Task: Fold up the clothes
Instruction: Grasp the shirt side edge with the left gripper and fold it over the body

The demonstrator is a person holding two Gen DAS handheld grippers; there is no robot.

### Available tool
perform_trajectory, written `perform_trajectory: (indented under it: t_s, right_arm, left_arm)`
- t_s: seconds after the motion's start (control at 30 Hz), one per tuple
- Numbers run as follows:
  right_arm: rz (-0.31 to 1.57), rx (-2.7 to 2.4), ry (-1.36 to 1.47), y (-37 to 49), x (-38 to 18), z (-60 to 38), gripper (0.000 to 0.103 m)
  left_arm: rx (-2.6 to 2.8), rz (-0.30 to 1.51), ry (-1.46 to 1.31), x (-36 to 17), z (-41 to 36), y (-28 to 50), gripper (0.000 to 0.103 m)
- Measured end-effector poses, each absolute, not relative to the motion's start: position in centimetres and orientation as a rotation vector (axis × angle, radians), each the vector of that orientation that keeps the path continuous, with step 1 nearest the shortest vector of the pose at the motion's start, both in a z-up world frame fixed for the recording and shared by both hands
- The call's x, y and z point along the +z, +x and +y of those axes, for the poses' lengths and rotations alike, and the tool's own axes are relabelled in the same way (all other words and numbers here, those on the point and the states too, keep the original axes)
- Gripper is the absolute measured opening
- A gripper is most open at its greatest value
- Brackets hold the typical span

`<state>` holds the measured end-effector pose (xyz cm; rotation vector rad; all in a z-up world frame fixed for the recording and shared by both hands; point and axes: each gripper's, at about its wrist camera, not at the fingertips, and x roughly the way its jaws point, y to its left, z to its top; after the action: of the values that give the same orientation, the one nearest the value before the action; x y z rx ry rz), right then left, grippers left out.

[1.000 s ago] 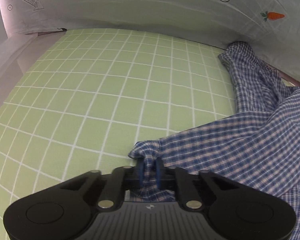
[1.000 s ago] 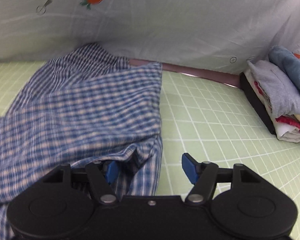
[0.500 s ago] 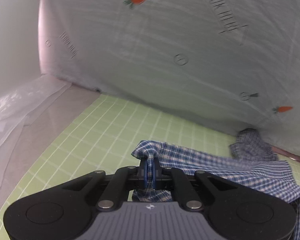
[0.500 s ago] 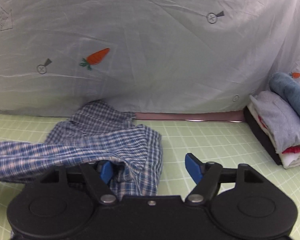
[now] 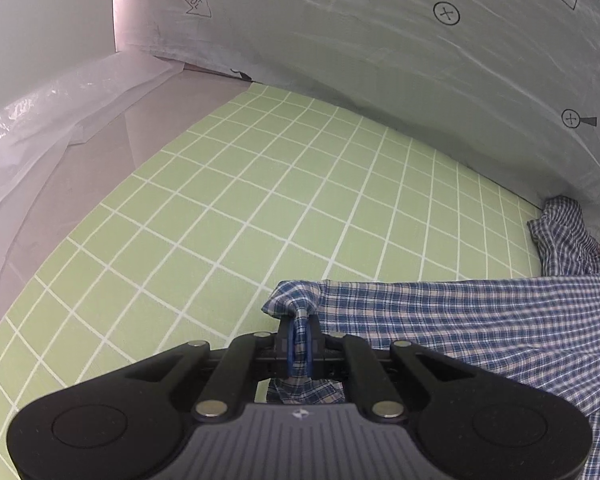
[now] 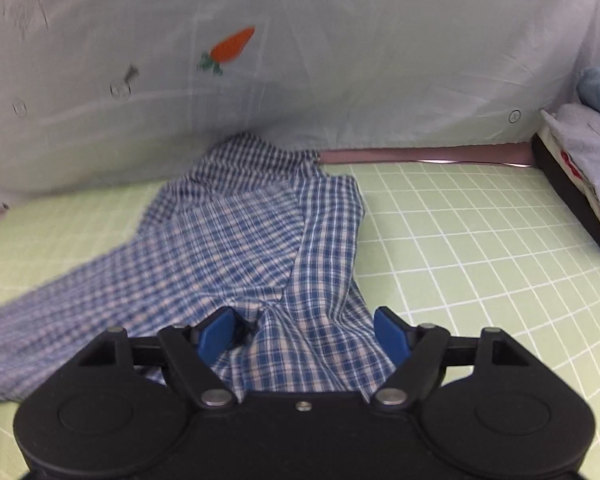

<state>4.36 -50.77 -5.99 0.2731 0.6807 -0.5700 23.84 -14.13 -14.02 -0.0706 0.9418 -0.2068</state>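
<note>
- The plaid shirt [image 6: 236,248] lay rumpled across the frame's centre on the green grid mat [image 6: 460,240].
- Left gripper [image 5: 299,346] pinched a bunched corner; right gripper [image 6: 304,332] gaped wide, fabric between its jaws (ungrasped).
- Step, seemingly: spreading. Next, the right should clamp an edge.

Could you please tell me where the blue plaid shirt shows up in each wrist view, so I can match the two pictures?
Left wrist: the blue plaid shirt fills the lower right, one corner pinched in the left gripper.
Right wrist: the shirt lies centre-left, some of its cloth between the open fingers of the right gripper.
Shared landmark: the green grid mat under the shirt.
</note>
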Motion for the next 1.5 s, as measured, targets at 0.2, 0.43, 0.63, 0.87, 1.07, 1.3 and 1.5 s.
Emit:
perform_trajectory:
  t_s: [0.2, 0.43, 0.63, 0.87, 1.07, 1.3, 1.5]
  right_arm:
    - [0.673, -0.617, 0.374, 2.6, -6.0, -53.1, 0.078]
    - [0.643, -0.616, 0.562, 3.4, -7.6, -57.6, 0.058]
    - [0.638, -0.529, 0.643, 8.7, -8.7, -62.0, 0.055]
    - [0.729, -0.489, 0.609, 14.9, -11.0, -65.3, 0.003]
    - [0.761, -0.544, 0.553, 17.7, -12.0, -68.2, 0.001]
    - [0.786, -0.625, 0.379, 14.0, -9.4, -65.5, 0.069]
    - [0.864, -0.663, 0.328, 6.5, -8.1, -59.2, 0.084]
  left_arm:
    - [-0.213, 0.969, -0.050, -15.0, -14.1, 24.0, 0.008]
    - [-0.206, 0.991, -0.037, -15.6, -14.1, 24.4, 0.012]
    - [-0.195, 1.011, -0.041, -16.2, -14.3, 24.9, 0.012]
    - [-0.184, 1.010, -0.030, -16.3, -14.8, 25.3, 0.012]
    - [-0.161, 1.002, -0.030, -16.3, -15.2, 25.4, 0.016]
    - [-0.155, 1.014, -0.060, -16.1, -14.3, 25.0, 0.047]
    - [-0.218, 1.024, -0.052, -16.1, -14.4, 24.6, 0.047]
